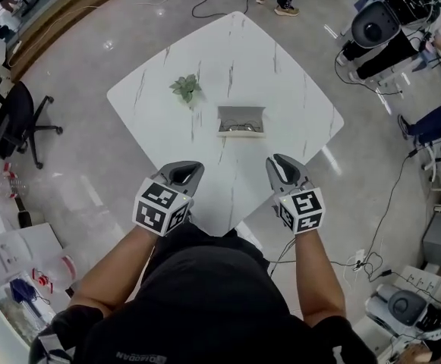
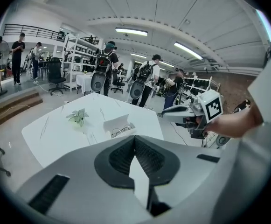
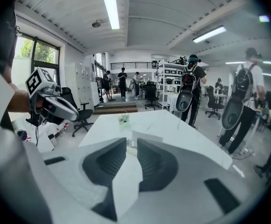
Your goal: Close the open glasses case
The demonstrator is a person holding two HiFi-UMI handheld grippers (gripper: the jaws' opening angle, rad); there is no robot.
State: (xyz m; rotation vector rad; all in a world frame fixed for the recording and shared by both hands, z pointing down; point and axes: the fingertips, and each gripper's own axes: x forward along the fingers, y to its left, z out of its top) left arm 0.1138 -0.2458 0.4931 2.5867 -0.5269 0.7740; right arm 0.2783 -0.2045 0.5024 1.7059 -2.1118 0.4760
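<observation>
My left gripper [image 1: 189, 171] has its jaws pressed together on nothing. My right gripper [image 1: 279, 164] shows a narrow slit, also empty. Both hover over the white table's [image 1: 281, 74] near corner. Past bare tabletop, the glasses case [image 1: 240, 120] lies open with glasses inside. A small green sprig [image 1: 185, 88] sits farther left.

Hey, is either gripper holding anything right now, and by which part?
Nothing is held. The left gripper and right gripper are both empty, short of the open glasses case on the table.
</observation>
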